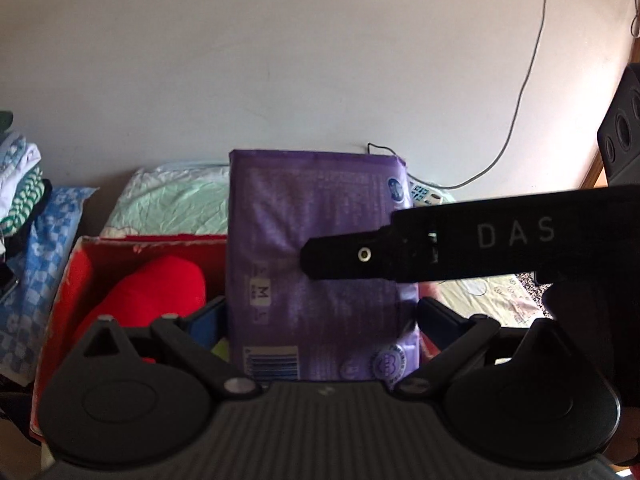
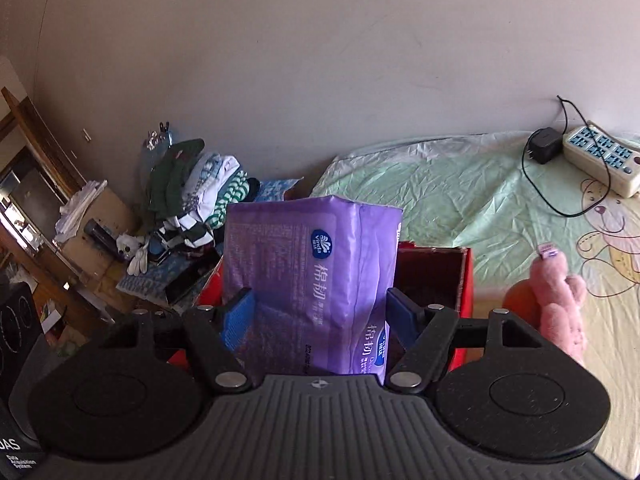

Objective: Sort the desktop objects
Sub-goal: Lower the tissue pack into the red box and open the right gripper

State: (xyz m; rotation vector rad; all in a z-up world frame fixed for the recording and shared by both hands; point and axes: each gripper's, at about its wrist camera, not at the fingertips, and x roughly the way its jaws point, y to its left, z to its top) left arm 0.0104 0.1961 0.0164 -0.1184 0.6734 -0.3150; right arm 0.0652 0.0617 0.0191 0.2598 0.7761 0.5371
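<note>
A purple tissue pack (image 1: 320, 264) stands upright between the fingers of my left gripper (image 1: 320, 316), above a red cardboard box (image 1: 68, 280). A red soft object (image 1: 156, 292) lies inside the box. My right gripper (image 2: 318, 312) also closes on the same purple pack (image 2: 304, 280) from the other side; its blue pads (image 2: 238, 316) press the pack's sides. The right gripper's black body (image 1: 500, 240) crosses the left wrist view in front of the pack. The red box (image 2: 464, 292) shows behind the pack in the right wrist view.
A pink plush toy (image 2: 560, 304) lies right of the box on the green bedsheet (image 2: 460, 200). A power strip (image 2: 600, 160) and a black charger (image 2: 542, 146) sit at the far right. Folded clothes (image 2: 192, 196) are piled at the left. A wall is close behind.
</note>
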